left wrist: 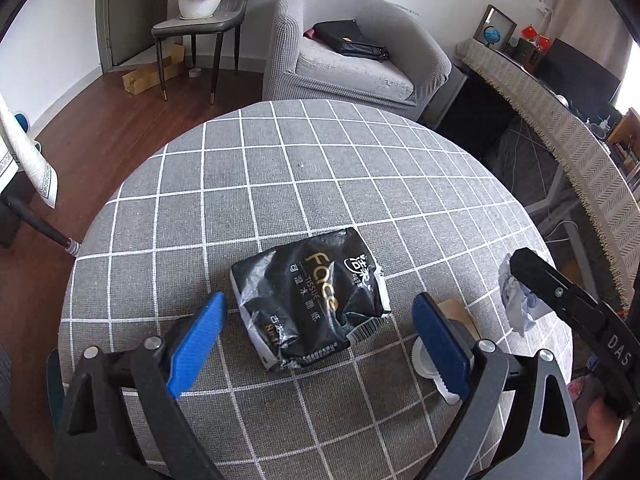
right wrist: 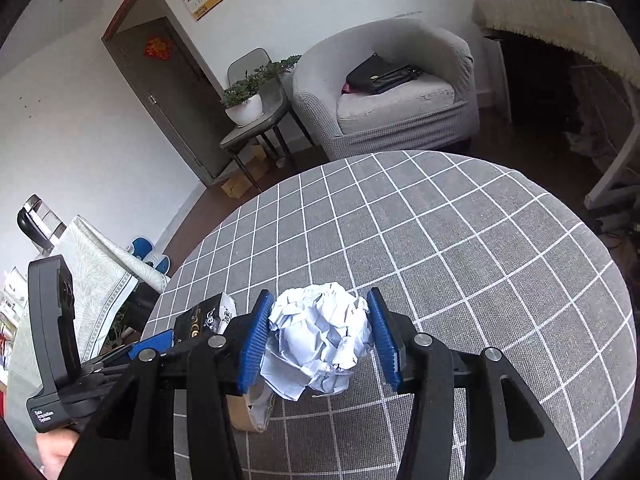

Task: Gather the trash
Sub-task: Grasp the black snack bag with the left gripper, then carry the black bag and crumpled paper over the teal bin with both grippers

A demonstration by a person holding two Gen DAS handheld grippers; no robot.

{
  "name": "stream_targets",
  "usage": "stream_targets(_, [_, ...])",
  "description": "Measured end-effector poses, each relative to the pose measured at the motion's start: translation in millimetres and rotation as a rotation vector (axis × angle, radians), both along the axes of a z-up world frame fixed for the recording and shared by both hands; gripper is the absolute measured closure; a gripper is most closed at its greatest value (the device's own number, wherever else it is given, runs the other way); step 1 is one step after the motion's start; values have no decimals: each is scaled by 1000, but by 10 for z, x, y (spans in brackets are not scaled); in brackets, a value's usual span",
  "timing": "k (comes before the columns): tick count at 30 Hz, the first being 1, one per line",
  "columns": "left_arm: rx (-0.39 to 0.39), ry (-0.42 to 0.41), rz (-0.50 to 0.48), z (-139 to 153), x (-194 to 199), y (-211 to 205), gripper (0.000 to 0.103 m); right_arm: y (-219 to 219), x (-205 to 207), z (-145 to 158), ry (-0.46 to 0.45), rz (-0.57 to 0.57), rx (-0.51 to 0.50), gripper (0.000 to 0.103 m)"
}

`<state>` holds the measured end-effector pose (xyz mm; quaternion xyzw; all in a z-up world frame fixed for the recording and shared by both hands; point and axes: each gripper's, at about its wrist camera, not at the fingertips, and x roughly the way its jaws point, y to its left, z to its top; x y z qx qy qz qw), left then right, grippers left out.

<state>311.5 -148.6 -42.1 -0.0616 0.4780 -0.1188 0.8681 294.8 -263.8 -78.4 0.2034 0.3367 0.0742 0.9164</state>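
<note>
The right gripper (right wrist: 316, 336) is clamping its fingers on a crumpled paper ball (right wrist: 320, 340). The left gripper (left wrist: 316, 320) is hovering, fingers wide apart, over a black "Face TISSUE" pack (left wrist: 310, 300) lying on the bench (left wrist: 320, 160).

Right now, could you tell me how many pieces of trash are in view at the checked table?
3: a black tissue pack lying between the open left gripper's fingers; a crumpled paper ball gripped by the right gripper; a torn cardboard scrap beneath it. More may be hidden.
</note>
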Motion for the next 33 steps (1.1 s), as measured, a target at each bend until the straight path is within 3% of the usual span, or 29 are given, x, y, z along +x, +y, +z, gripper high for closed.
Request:
stream_targets(8, [113, -25, 60, -38, 136, -122, 8, -72, 5, -11, -2, -13, 31, 54])
stream_targets(12, [167, -53, 60, -45, 138, -138, 20, -24, 6, 8, -11, -5, 69, 54])
stream_targets(19, [114, -71, 61, 18, -9, 18, 28, 91, -11, 125, -36, 32, 64, 54])
stream_targets(26, [145, -130, 37, 248, -400, 173, 28, 296, -2, 179, -39, 101, 45, 54])
stream_targets(33, [180, -135, 60, 350, -743, 459, 28, 655, -6, 300, -60, 176, 29, 54])
